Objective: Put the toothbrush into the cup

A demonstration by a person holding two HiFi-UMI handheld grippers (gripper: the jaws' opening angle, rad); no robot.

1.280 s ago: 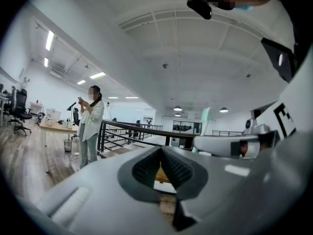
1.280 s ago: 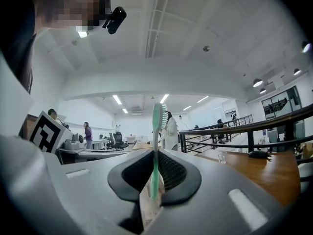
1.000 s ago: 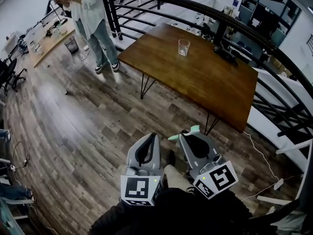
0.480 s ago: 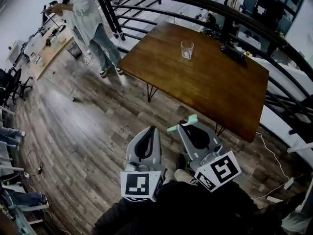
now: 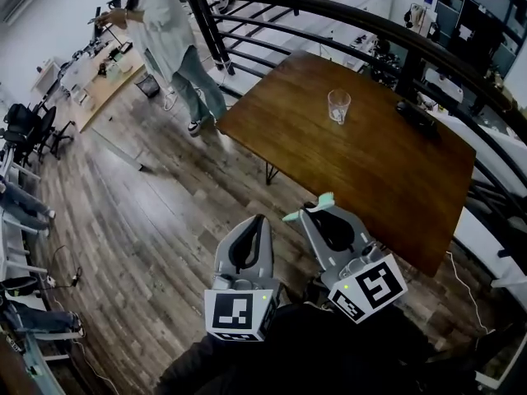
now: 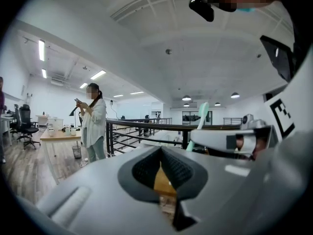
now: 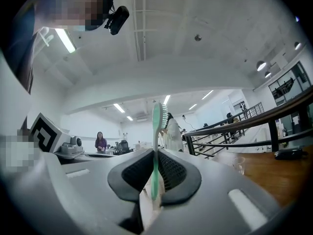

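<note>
Mint-green plastic toothbrush (image 7: pixel 156 126) gripped; clear glass cup (image 5: pixel 338 106) not yet reached.
My right gripper (image 5: pixel 315 217) is clamped on the toothbrush near me; the cup stands well apart on the far brown wooden surface (image 5: pixel 387 171). My left gripper (image 5: pixel 258 222) is closed, empty. Approach and insertion remain.

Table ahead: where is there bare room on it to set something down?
Most of the table is bare: the whole near half, from the cup to the front edge, and the left corner. The only crowding is along the far side by the railing, where the cup and a dark thing sit apart.
</note>
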